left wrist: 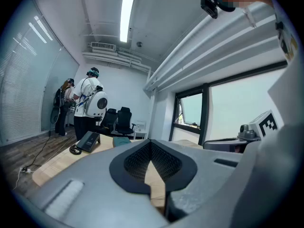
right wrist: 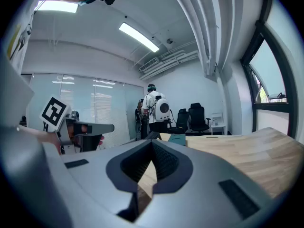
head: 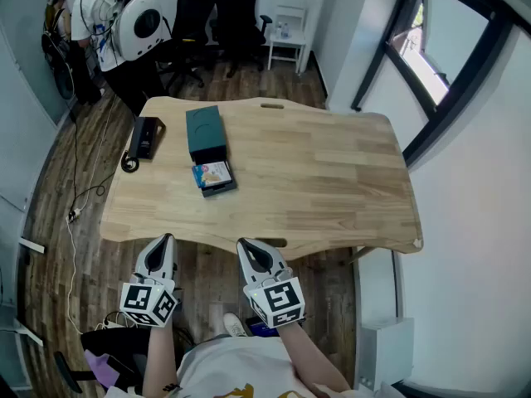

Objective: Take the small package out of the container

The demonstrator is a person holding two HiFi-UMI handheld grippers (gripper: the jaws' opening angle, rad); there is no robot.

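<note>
A dark teal container (head: 206, 133) lies on the wooden table (head: 332, 181), left of centre. A dark tray (head: 221, 187) sticks out of its near end, and in it lies a small colourful package (head: 212, 172). My left gripper (head: 163, 240) and right gripper (head: 246, 245) hang side by side in front of the table's near edge, well short of the container. Both are shut with nothing between the jaws. In the left gripper view the shut left gripper (left wrist: 151, 142) points over the table towards the teal container (left wrist: 121, 141). The right gripper (right wrist: 152, 143) faces the container (right wrist: 177, 138) too.
A black flat device (head: 146, 137) with a coiled cable lies at the table's left edge. Beyond the table stand black office chairs (head: 236, 15), a small white side table (head: 288, 44) and a person with a white backpack (head: 133, 23). A window wall runs along the right.
</note>
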